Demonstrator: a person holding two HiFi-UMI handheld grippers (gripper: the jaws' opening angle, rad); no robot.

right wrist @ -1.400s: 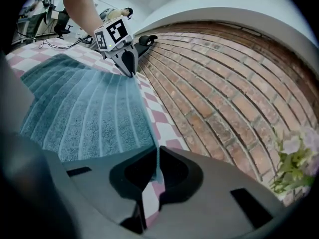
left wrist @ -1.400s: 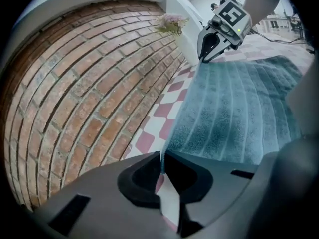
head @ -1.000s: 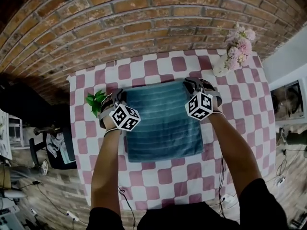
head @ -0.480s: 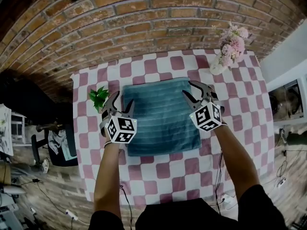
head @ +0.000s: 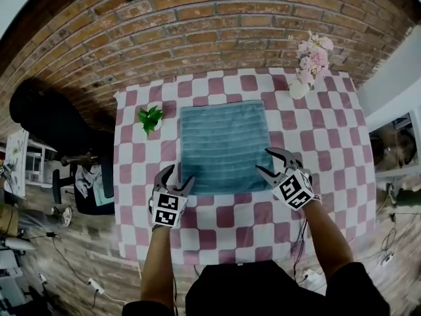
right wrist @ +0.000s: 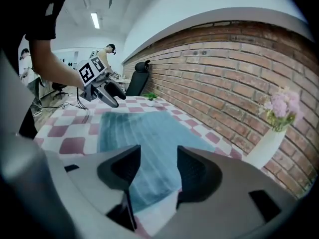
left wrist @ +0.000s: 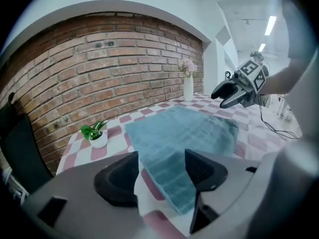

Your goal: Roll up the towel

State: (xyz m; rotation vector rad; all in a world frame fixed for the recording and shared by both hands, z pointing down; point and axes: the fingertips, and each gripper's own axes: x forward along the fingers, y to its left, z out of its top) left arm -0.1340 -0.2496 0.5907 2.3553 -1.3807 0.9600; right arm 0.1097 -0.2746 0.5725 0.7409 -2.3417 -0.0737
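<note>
A teal striped towel (head: 223, 147) lies flat on the pink-and-white checked table (head: 322, 137). My left gripper (head: 176, 182) hovers at the towel's near left corner. Its jaws are opening, and nothing is between them. My right gripper (head: 276, 165) hovers at the near right corner, its jaws also opening and empty. In the left gripper view the towel's near corner (left wrist: 169, 168) shows below and past the left gripper (left wrist: 162, 167), and the right gripper (left wrist: 230, 93) hangs beyond. In the right gripper view the towel (right wrist: 137, 133) lies past the right gripper (right wrist: 158, 167), with the left gripper (right wrist: 108, 94) across it.
A small potted plant (head: 150, 118) stands left of the towel's far corner. A white vase of pink flowers (head: 308, 68) stands at the table's far right. A brick wall (head: 210, 25) backs the table. A black chair (head: 56, 120) stands off the table's left side.
Both grippers have drawn back from the towel's far corners to its near edge, and their jaws have opened. The towel is left flat on the table.
</note>
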